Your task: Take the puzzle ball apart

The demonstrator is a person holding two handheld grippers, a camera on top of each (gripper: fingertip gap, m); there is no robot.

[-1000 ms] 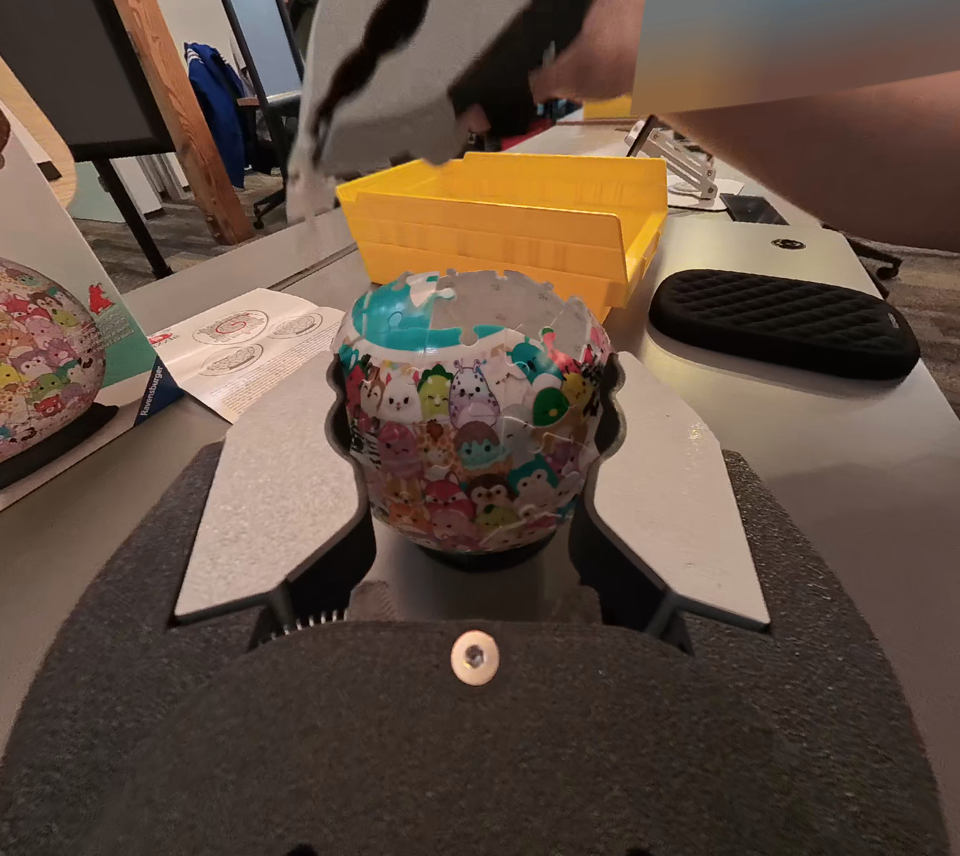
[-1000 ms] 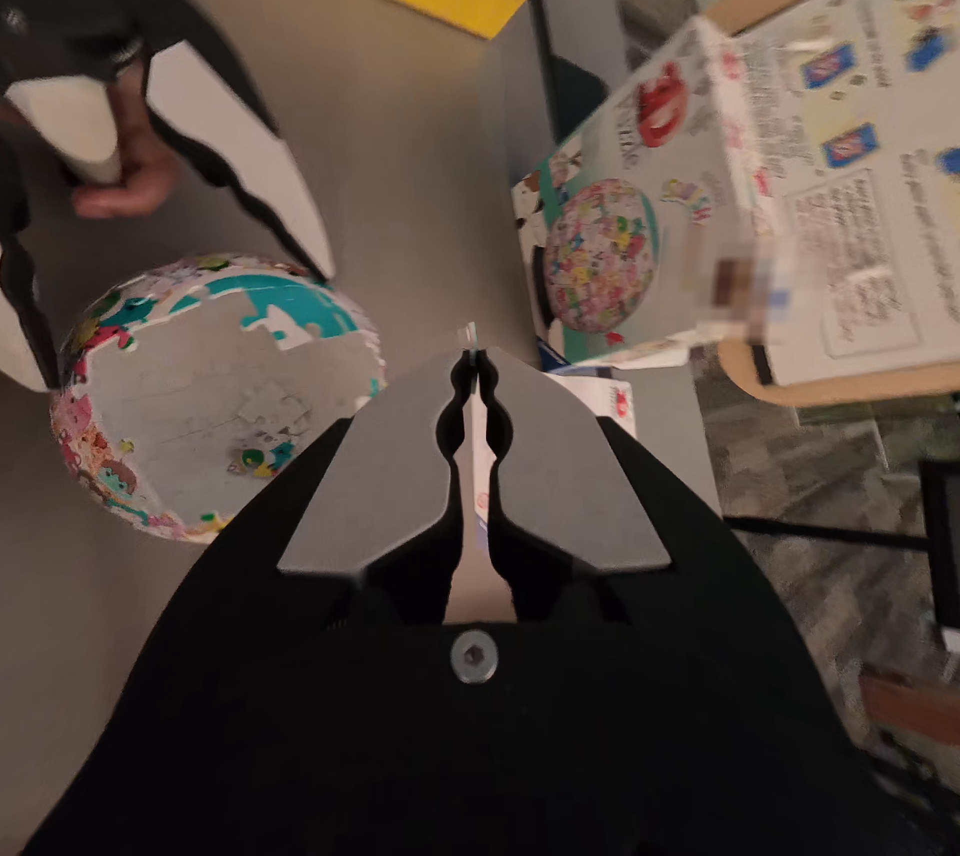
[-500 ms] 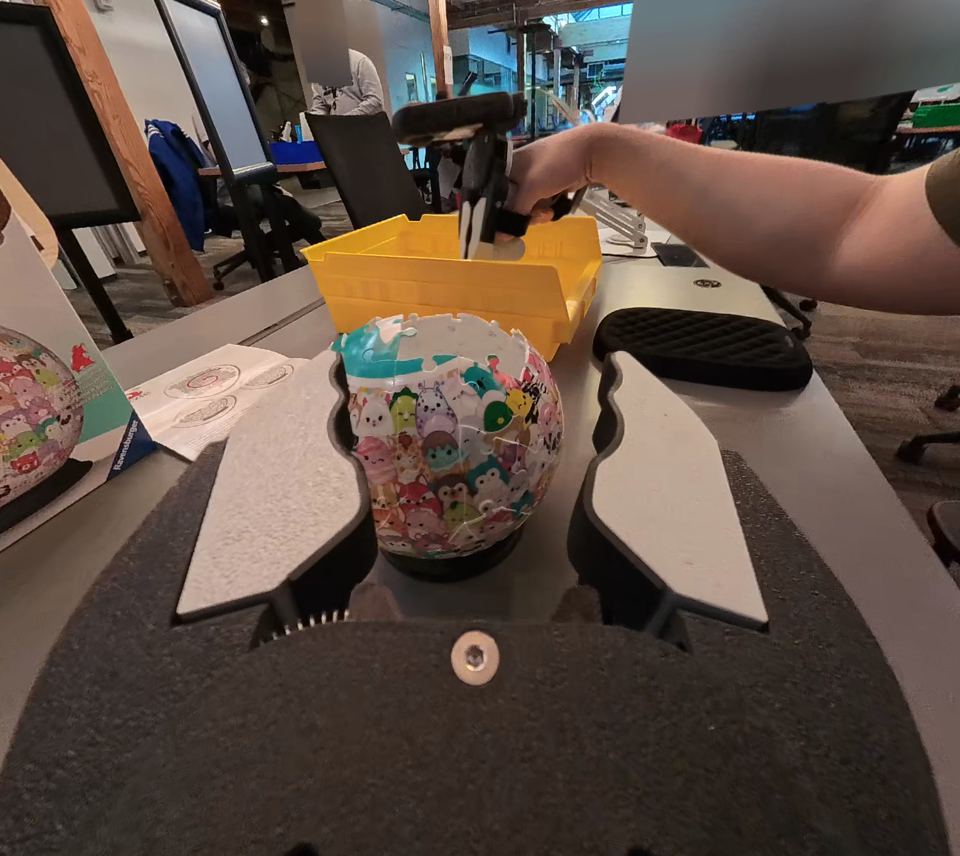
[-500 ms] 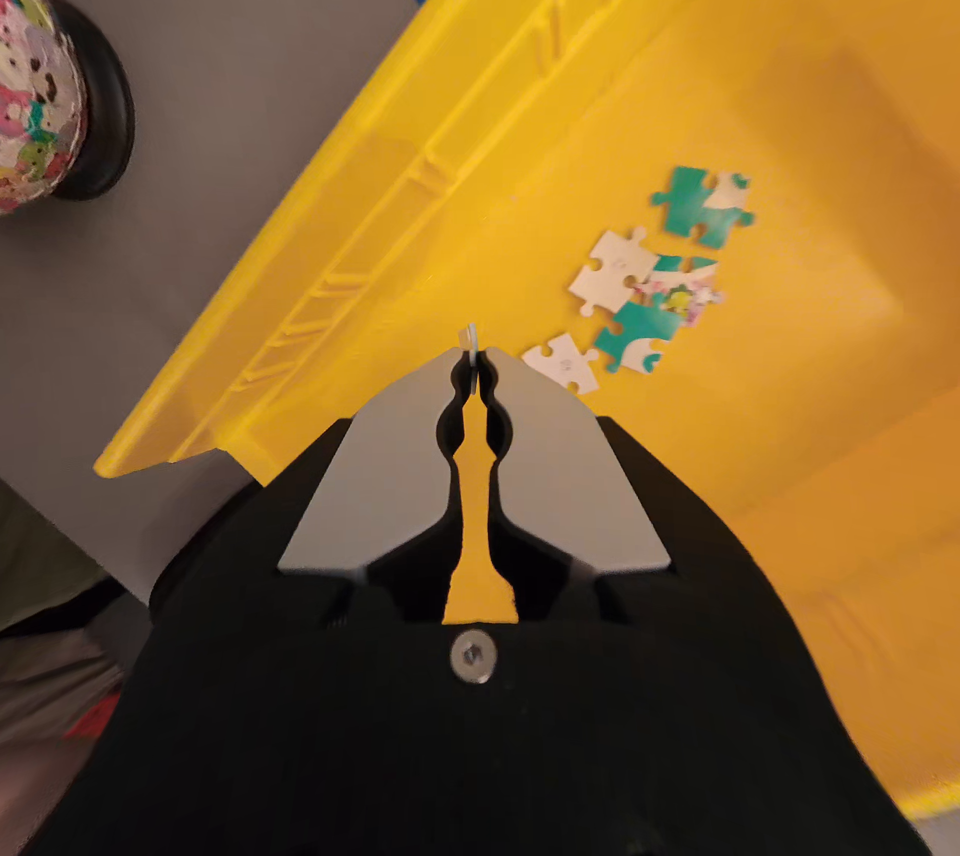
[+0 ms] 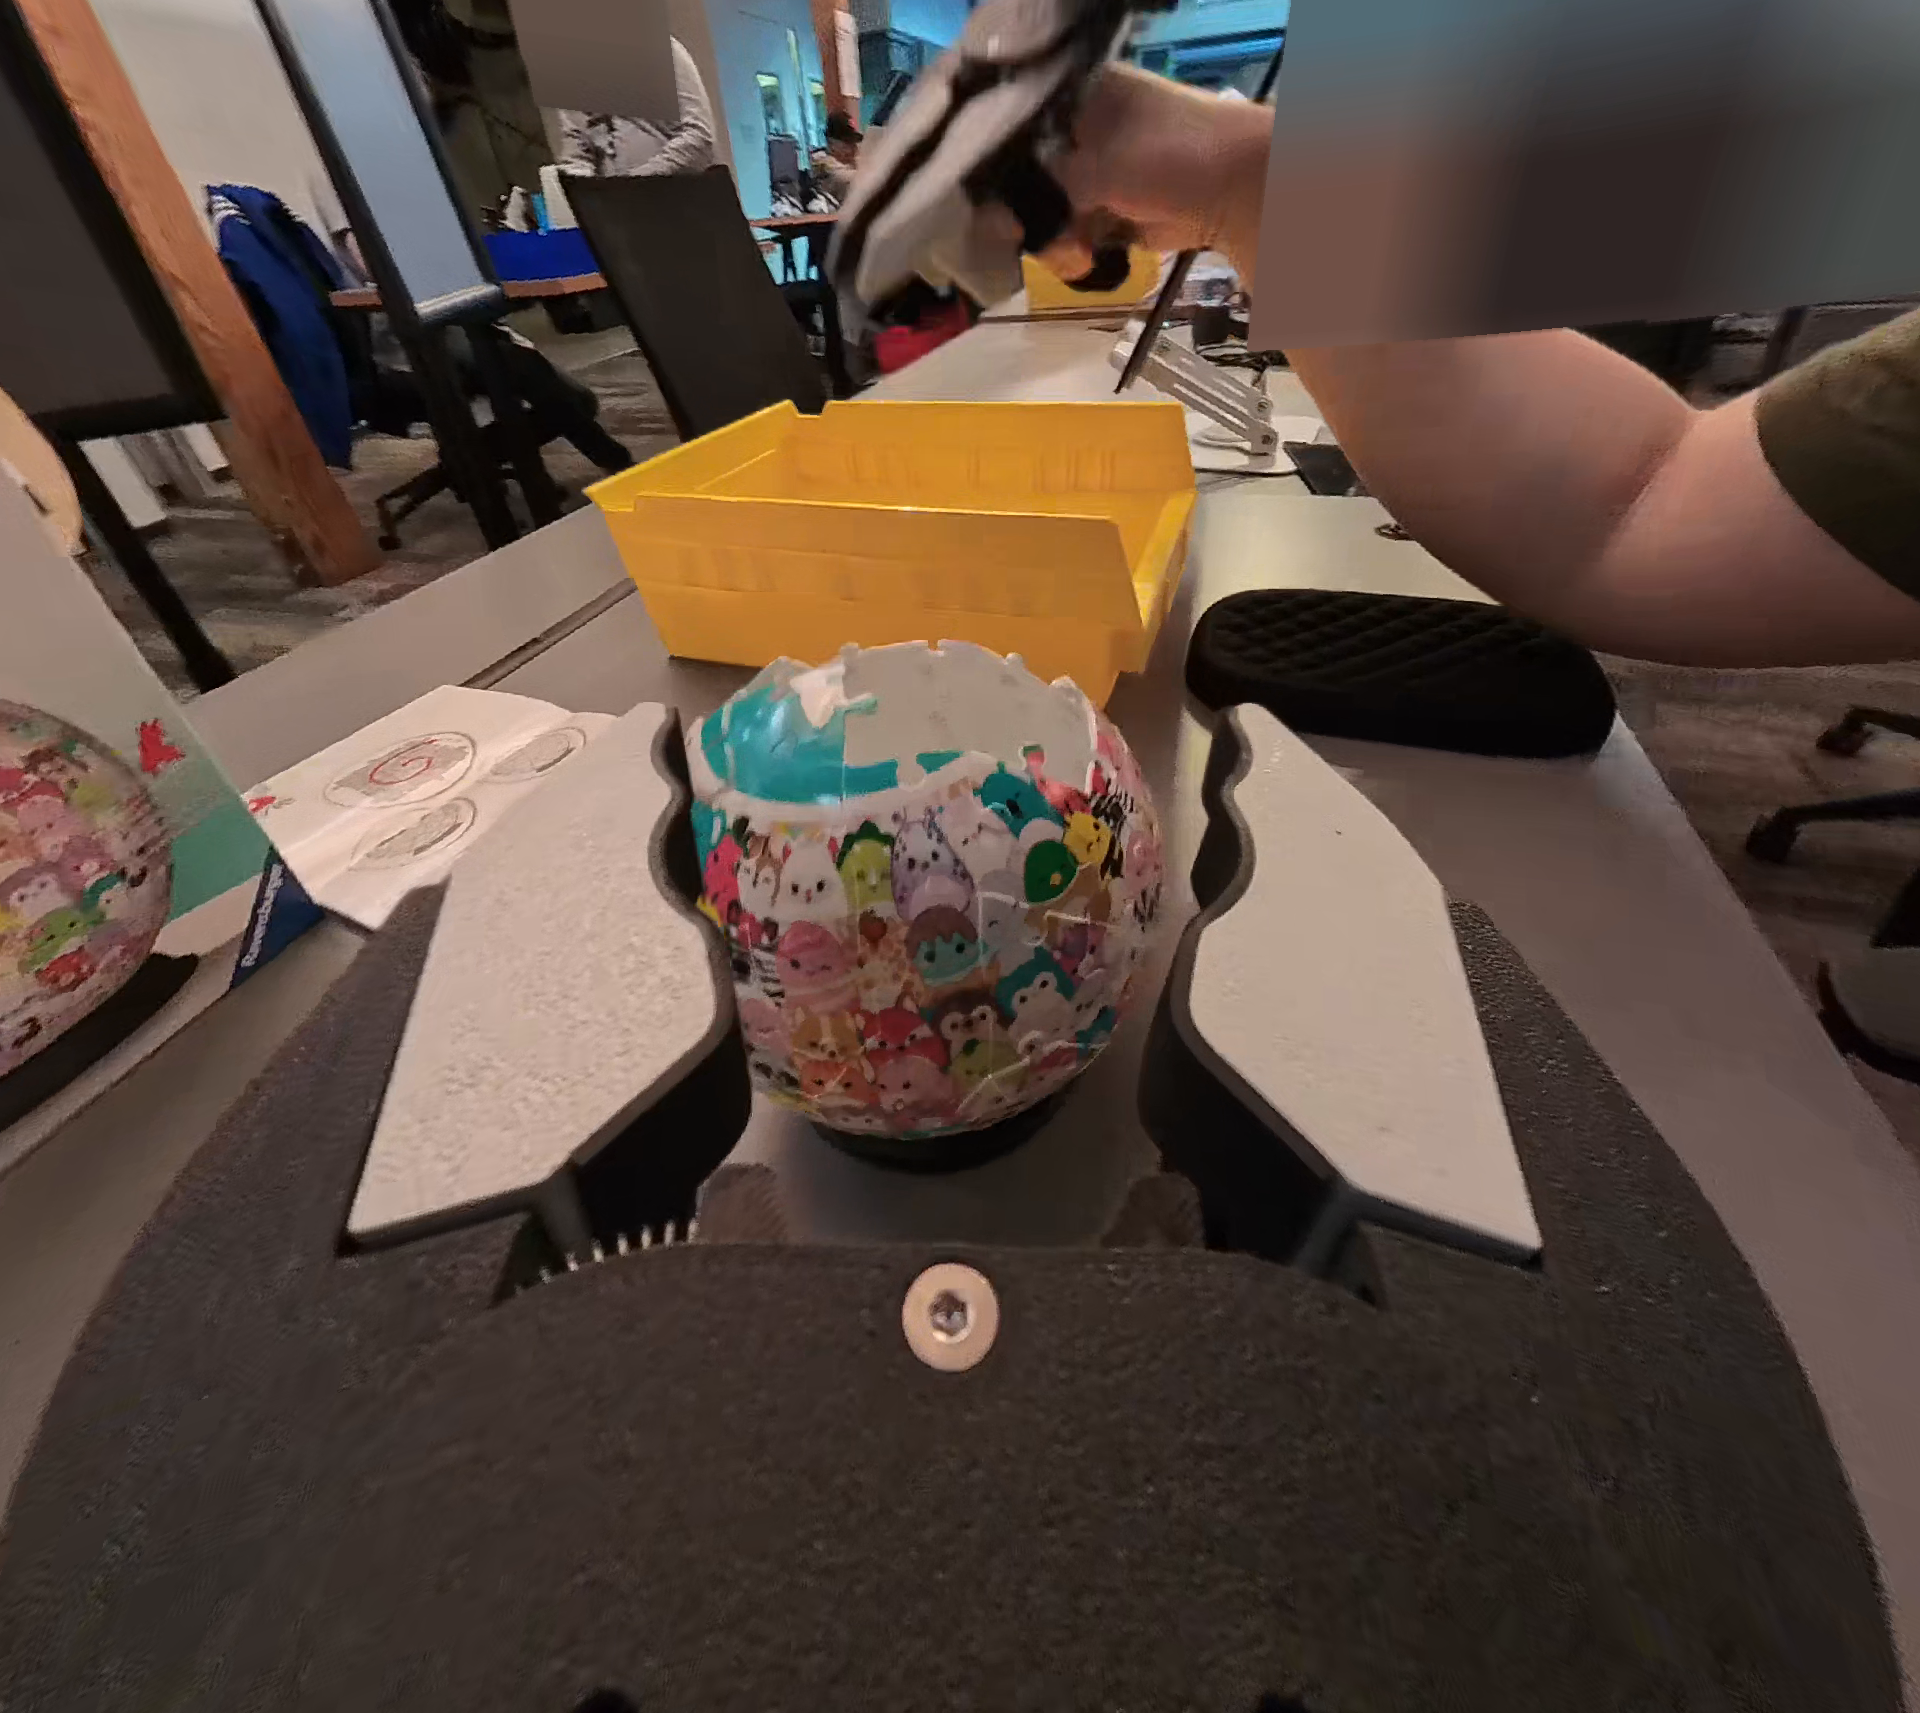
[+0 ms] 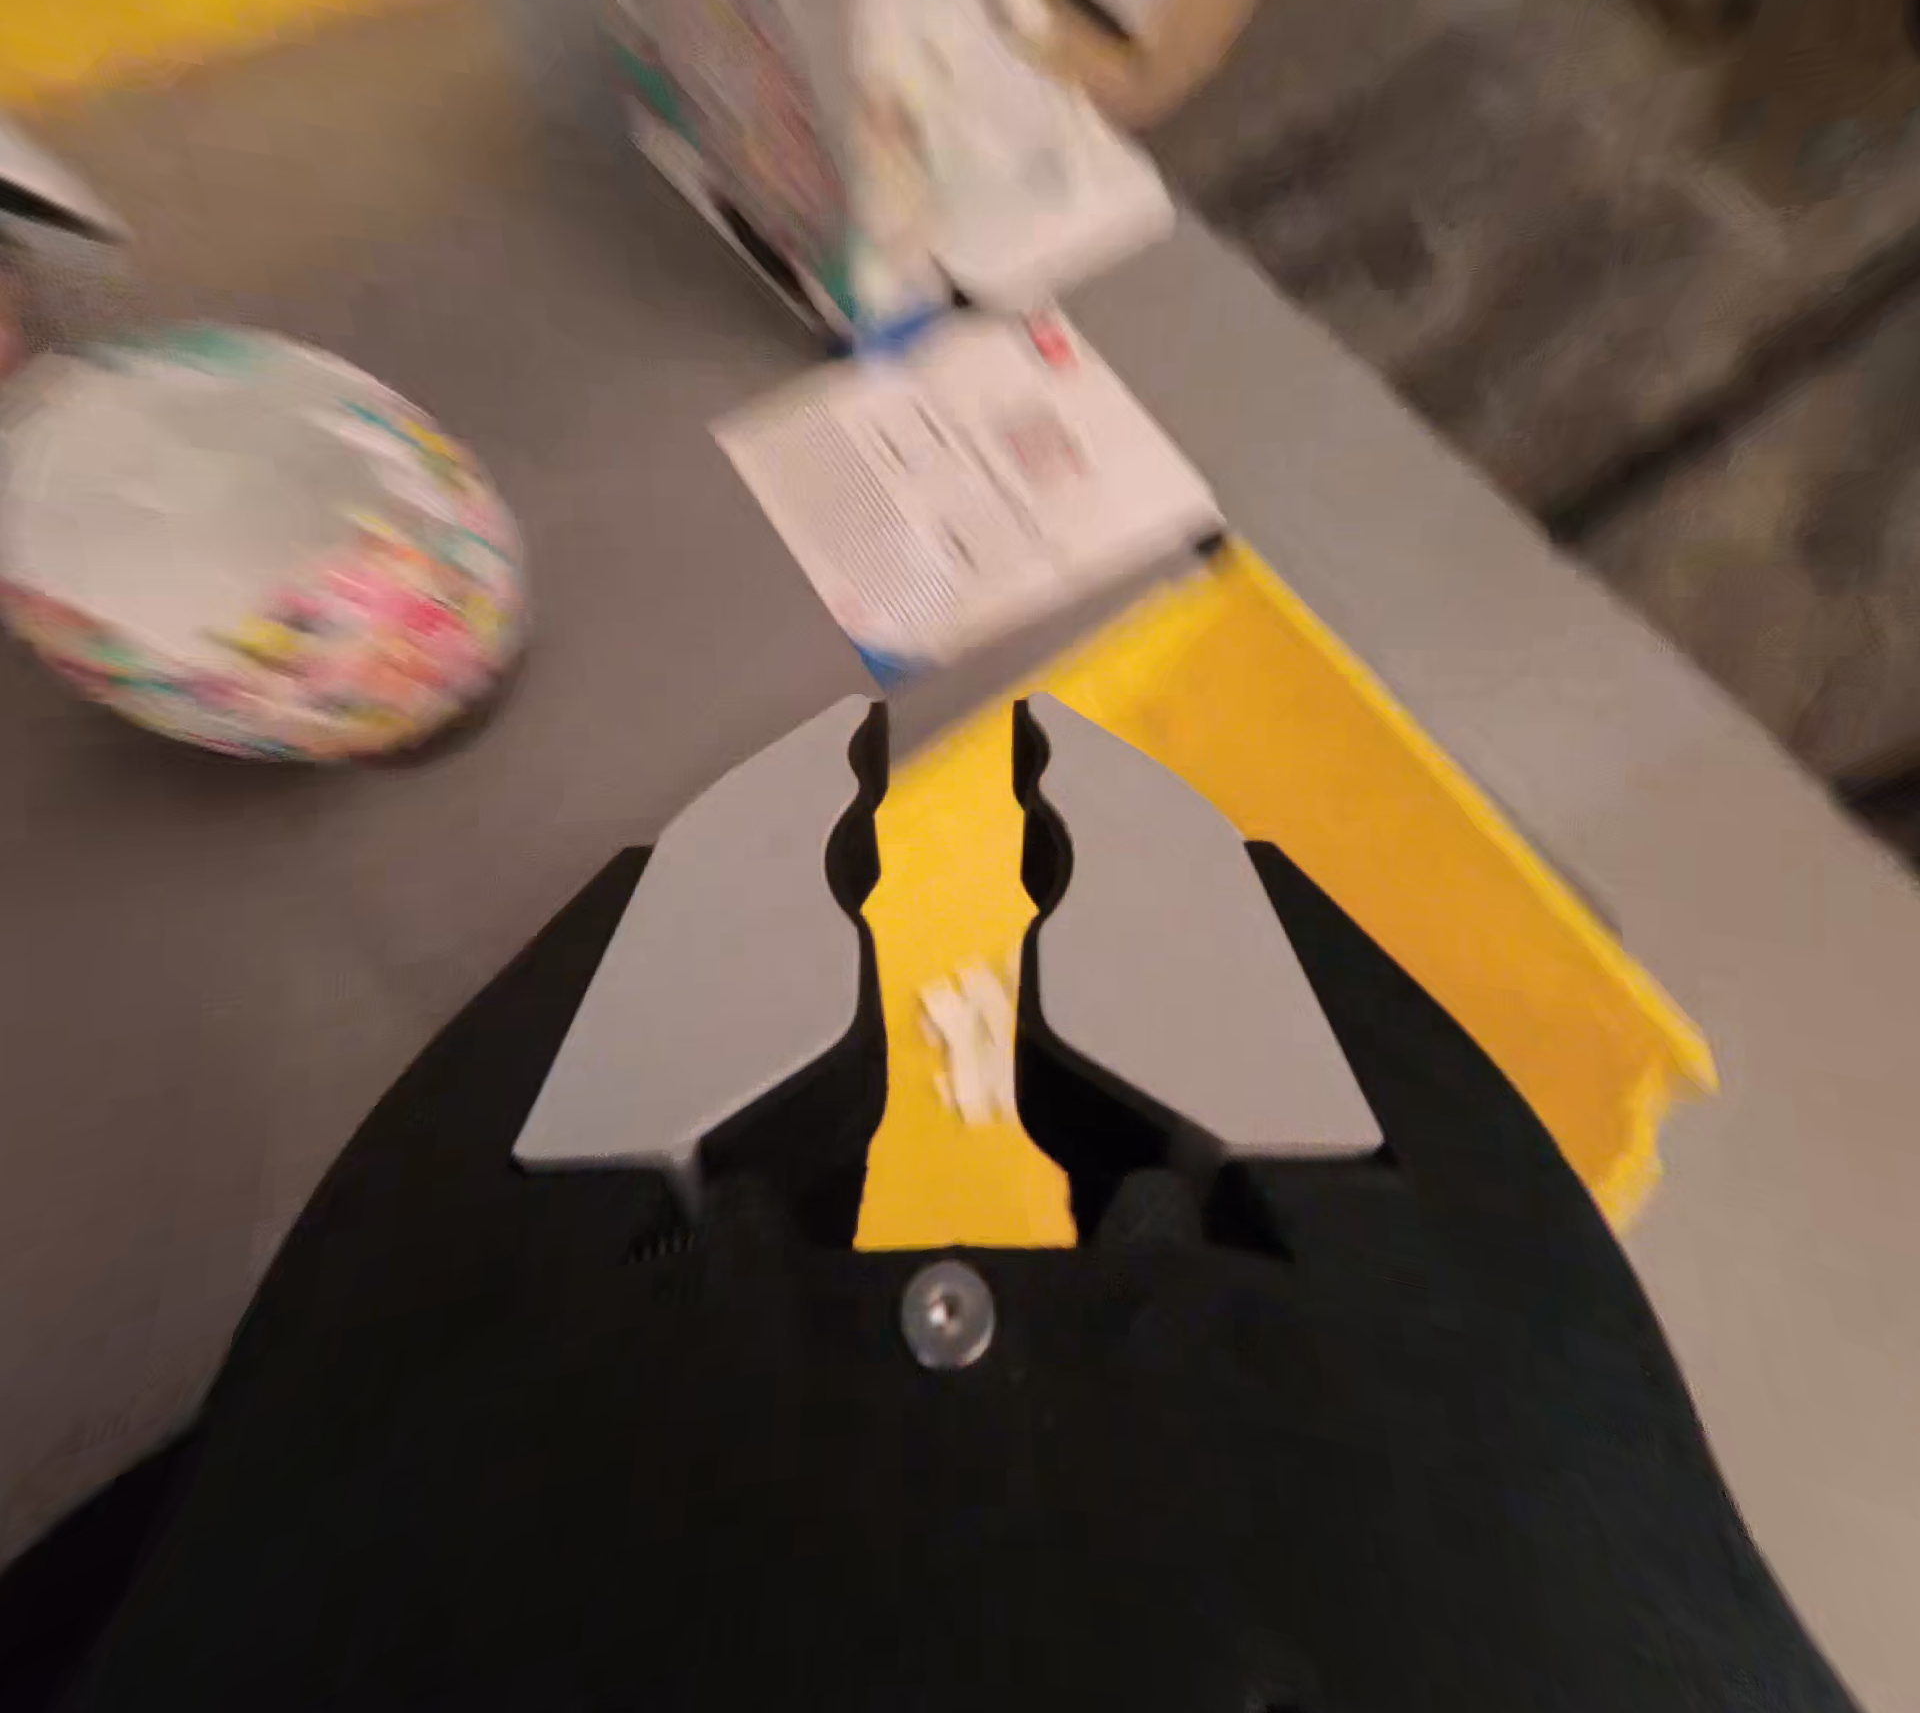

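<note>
The puzzle ball [image 5: 925, 915], colourful and with its top broken open, stands on a black ring stand [image 5: 935, 1144] on the grey table. My left gripper [image 5: 940, 728] is open wide around it. The left finger [image 5: 561, 936] is at the ball's side and a gap shows at the right finger [image 5: 1340, 957]. My right gripper [image 6: 951, 707] is open a little with nothing between its fingertips. It is over the yellow bin [image 6: 1351, 832], where blurred white pieces [image 6: 971, 1035] show. The ball shows blurred in the right wrist view [image 6: 239, 541]. The right gripper [image 5: 966, 136] shows blurred above the bin [image 5: 894, 562].
The puzzle box [image 5: 104, 884] stands at the left, with a paper leaflet [image 5: 416, 790] beside it. A black wrist rest [image 5: 1392, 666] lies right of the bin. A person's arm [image 5: 1558, 500] reaches across from the right. Chairs and boards stand beyond the table. Some 25 cm of space lies between my two pairs of fingers.
My right gripper carried a small piece from the ball to over the yellow bin, then opened; the piece has left its fingertips. It now swings back toward the ball. The left gripper stays open around the ball.
</note>
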